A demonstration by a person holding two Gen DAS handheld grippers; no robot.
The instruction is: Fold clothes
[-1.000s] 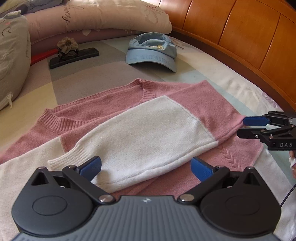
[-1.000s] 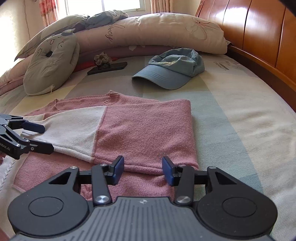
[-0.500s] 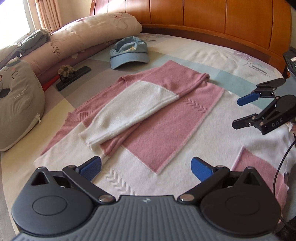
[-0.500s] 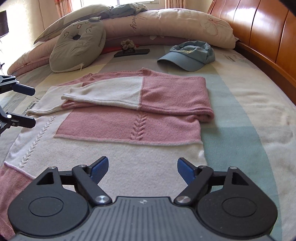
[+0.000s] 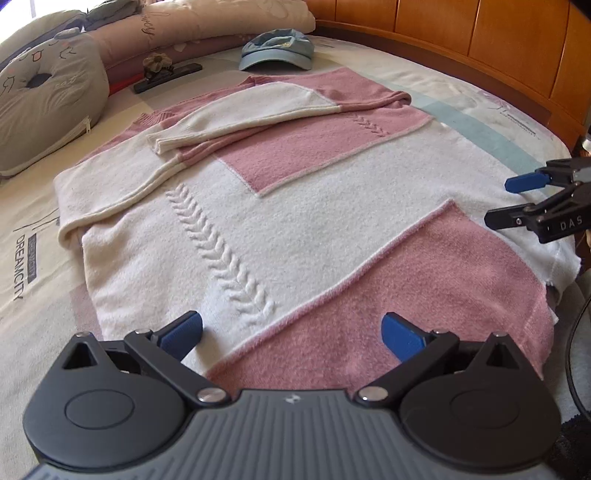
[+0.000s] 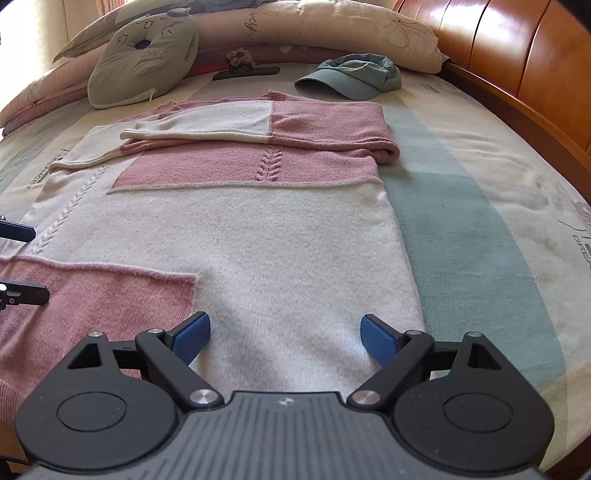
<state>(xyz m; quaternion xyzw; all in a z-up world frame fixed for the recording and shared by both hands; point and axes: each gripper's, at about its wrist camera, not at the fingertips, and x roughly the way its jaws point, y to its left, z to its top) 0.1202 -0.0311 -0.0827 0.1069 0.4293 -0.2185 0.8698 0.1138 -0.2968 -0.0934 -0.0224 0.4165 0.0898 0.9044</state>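
The pink and white sweater (image 5: 280, 206) lies flat on the bed (image 6: 480, 229), its hem nearest both cameras and its collar toward the pillows (image 6: 295, 26). 1 sleeve (image 5: 243, 110) is folded across the chest, cuff pointing to the left in both views. The left gripper (image 5: 291, 332) hovers over the hem at the pink panel, jaws wide apart with nothing clamped. The right gripper (image 6: 284, 336) hovers over the white hem area; its jaws are opening, with only the sweater surface seen beneath them and nothing gripped. A blue cap (image 6: 351, 77) rests beyond the collar, apart from the sweater. A grey cushion (image 6: 144, 59) lies at far left.
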